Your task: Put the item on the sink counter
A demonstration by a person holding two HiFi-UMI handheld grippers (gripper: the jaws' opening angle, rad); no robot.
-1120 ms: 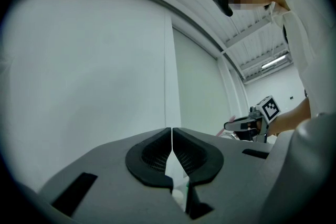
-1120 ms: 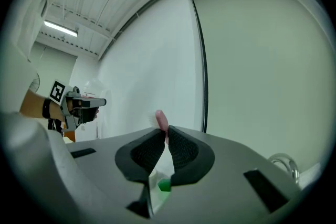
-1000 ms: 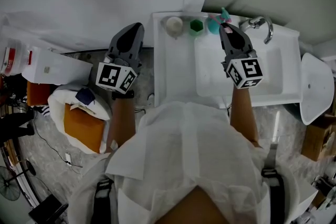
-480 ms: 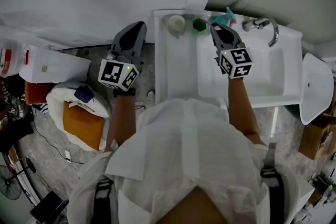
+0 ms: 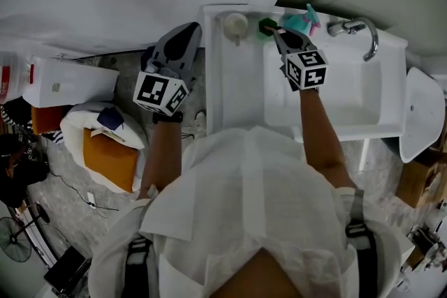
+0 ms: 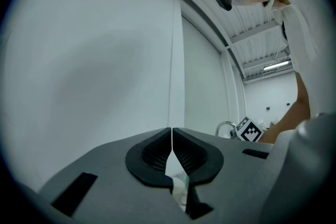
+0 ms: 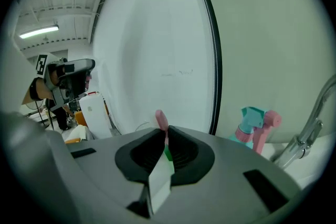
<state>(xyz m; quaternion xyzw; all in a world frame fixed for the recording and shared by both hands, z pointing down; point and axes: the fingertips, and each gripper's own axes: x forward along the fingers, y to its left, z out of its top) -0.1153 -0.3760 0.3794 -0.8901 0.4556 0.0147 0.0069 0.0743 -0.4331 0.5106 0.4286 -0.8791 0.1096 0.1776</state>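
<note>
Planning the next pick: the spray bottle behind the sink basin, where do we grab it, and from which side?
Likely the pink collar under the teal head of the spray bottle, approached from the front. It stands upright, the trigger points toward the faucet close beside it, and the collar is the narrowest part showing. Its body is hidden.

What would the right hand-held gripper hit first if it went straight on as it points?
Most likely the small green object at the sink counter back edge, just beyond the right hand-held gripper, which pinches a thin pink item; depth is unclear.
</note>
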